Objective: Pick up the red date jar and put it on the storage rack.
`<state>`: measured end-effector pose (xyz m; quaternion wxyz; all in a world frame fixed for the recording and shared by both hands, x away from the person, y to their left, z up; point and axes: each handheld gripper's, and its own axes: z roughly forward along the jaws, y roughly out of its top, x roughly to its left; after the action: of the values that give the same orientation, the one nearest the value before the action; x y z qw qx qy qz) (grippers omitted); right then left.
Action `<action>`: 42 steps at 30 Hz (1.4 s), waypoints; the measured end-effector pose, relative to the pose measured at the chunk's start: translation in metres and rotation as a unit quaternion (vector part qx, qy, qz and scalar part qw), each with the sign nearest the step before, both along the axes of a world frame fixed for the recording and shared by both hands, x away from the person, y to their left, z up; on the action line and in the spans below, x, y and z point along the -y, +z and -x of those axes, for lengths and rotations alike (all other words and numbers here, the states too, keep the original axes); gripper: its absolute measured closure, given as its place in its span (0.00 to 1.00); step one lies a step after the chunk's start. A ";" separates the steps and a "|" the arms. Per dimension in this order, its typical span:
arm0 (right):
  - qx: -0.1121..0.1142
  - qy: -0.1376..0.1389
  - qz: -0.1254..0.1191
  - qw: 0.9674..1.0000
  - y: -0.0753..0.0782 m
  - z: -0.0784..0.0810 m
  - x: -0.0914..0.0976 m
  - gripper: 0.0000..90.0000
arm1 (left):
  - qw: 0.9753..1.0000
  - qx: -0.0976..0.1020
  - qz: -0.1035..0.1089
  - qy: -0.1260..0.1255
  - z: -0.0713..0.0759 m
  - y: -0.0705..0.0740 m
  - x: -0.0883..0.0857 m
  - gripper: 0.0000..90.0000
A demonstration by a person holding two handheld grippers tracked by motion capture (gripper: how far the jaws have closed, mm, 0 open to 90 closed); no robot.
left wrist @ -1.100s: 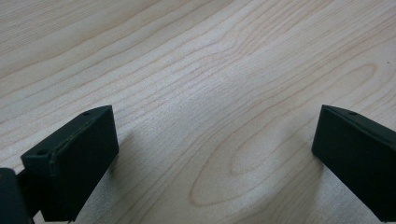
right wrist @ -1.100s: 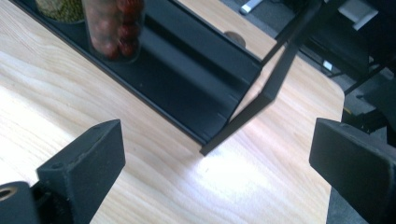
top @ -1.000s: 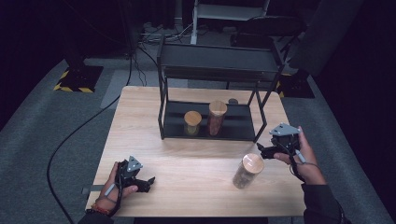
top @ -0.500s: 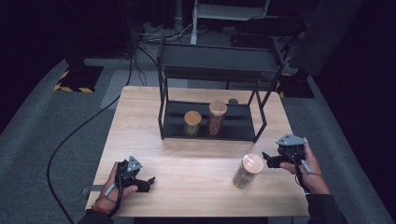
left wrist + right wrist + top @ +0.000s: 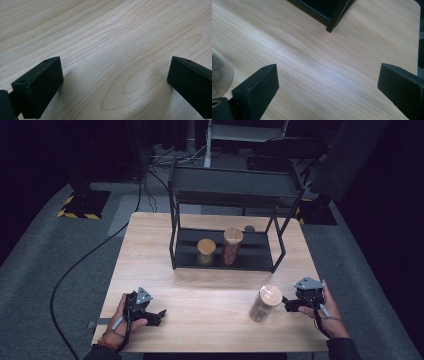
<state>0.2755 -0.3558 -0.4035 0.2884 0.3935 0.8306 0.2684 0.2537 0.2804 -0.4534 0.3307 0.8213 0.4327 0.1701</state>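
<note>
Two tools rest low at the counter's near edge, both with jaws spread wide and empty. Right tool (image 5: 291,305) sits just beside the upright jar (image 5: 265,303), which lies toward the left tool (image 5: 159,315), well apart.

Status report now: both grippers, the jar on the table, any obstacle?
Left gripper open, empty. Right gripper open, beside jar, not gripping. Jar upright. Nothing between them.
</note>
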 end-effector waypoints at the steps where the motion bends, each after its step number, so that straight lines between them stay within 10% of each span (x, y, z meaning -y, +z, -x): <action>1: -0.001 0.000 0.002 1.000 -0.002 0.001 0.000 0.04 | 1.000 0.000 0.000 0.000 0.000 0.000 0.000 0.00; 24: -0.019 0.002 -0.029 0.999 -0.039 0.017 0.023 0.04 | 1.000 0.000 0.000 0.000 0.000 0.000 0.000 0.00; 36: -0.051 -0.028 -0.116 0.992 -0.051 0.013 0.051 0.00 | 1.000 0.000 0.000 -0.001 0.000 0.000 0.000 0.00; 42: -0.054 -0.025 -0.118 0.991 -0.051 0.012 0.054 0.00 | 1.000 0.001 0.000 -0.002 -0.001 0.000 -0.001 0.00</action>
<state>0.2639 -0.4096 -0.4546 0.2014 0.4589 0.7976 0.3356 0.2543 0.2810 -0.4537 0.3316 0.8220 0.4306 0.1700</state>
